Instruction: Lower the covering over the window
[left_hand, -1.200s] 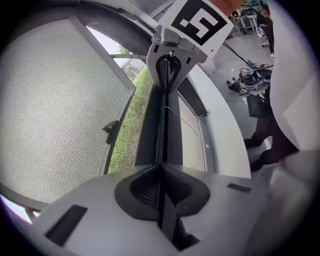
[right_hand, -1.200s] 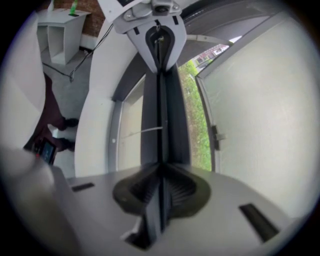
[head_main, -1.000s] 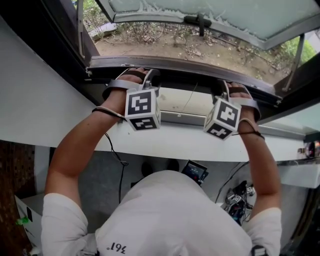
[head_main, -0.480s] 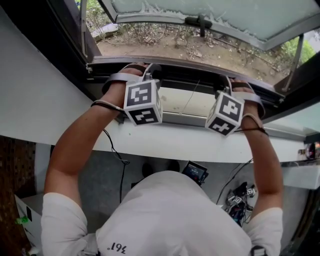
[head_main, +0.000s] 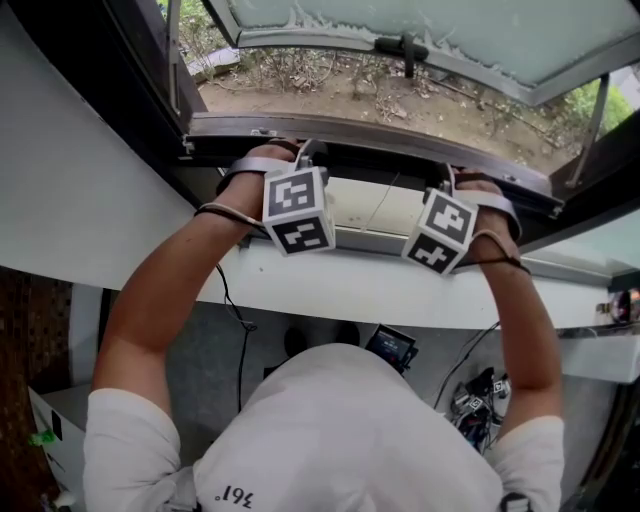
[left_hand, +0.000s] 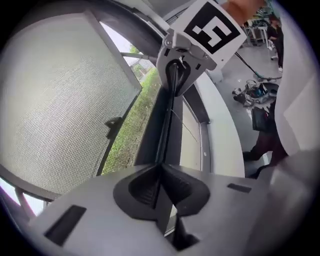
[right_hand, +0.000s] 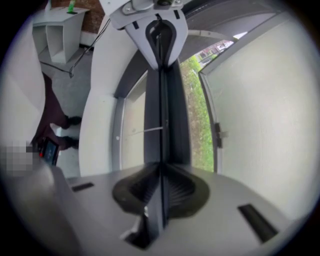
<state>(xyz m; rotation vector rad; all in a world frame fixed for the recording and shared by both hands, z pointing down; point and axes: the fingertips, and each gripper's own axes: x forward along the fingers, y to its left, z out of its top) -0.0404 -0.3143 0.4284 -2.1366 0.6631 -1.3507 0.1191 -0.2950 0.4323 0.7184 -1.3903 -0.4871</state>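
Observation:
The covering's dark bottom bar (head_main: 385, 160) runs across the window opening above the white sill (head_main: 340, 285). My left gripper (head_main: 297, 158) is shut on the bar's left part, with its marker cube towards me. My right gripper (head_main: 452, 180) is shut on the bar's right part. In the left gripper view the jaws (left_hand: 161, 172) pinch the bar's thin edge (left_hand: 167, 125), which runs on to the right gripper (left_hand: 177, 75). From the right gripper view, the jaws (right_hand: 161, 175) clamp the same bar (right_hand: 162, 110), and the left gripper (right_hand: 159, 37) holds its far end.
The window sash (head_main: 450, 40) stands pushed outward over bare ground and grass. A mesh pane (left_hand: 60, 100) fills the left of the left gripper view. Below the sill lie a phone-like device (head_main: 392, 345) and cables (head_main: 475, 400). A white shelf unit (right_hand: 60, 30) stands in the room.
Both grippers stay clamped on the bar. The left gripper's cube has shifted slightly to the right and up. The right gripper has hardly moved.

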